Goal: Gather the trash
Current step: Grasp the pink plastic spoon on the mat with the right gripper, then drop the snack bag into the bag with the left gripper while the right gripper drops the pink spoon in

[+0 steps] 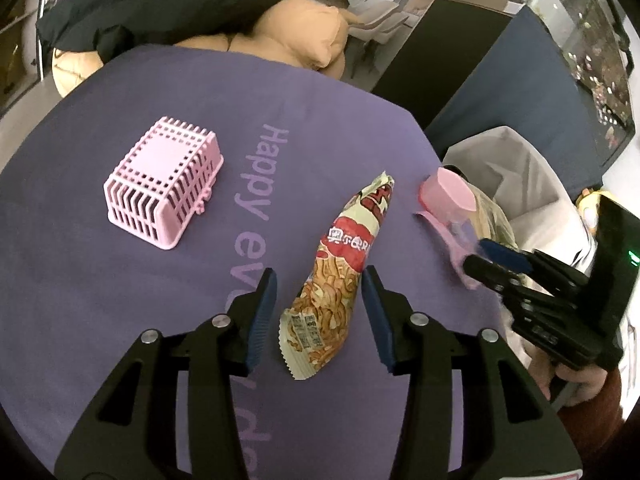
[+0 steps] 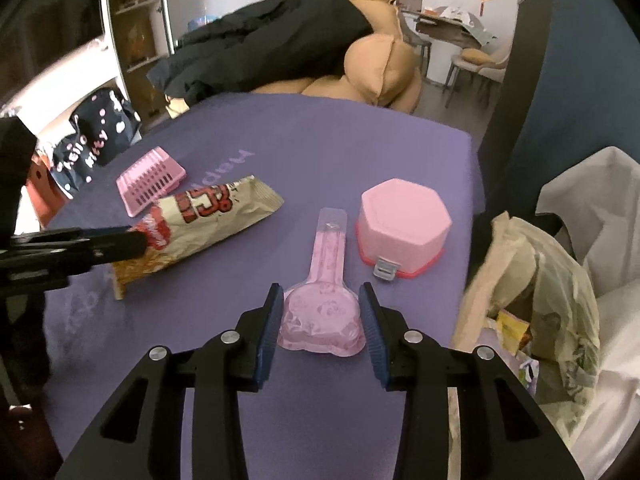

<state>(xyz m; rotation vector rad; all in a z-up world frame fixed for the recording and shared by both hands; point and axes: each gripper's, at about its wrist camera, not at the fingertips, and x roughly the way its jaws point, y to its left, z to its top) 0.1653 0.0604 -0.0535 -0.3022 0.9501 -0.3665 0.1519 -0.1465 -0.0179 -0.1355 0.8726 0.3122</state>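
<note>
The crinkled foil snack wrapper (image 1: 340, 280) with a serrated edge lies flat on the purple cloth surface (image 1: 160, 300), between the parted jaws of the left gripper (image 1: 320, 292), which do not press it. The right gripper (image 2: 320, 312) has its jaws against both sides of a glossy pink plastic blister (image 2: 324, 312). Far left lies a slotted pink basket (image 1: 164, 188), upside down. A white-lined bin (image 2: 580, 260) stands at the right.

Four items on the purple surface (image 2: 320, 152): one snack wrapper (image 1: 340, 272) between the left tongs (image 1: 320, 300), one pink plastic blister pack (image 2: 324, 304) between the right tongs (image 2: 320, 320), one overturned pink basket (image 1: 164, 188) left of both, one pink hexagonal box (image 2: 404, 228) ahead-right of the right tongs.
</note>
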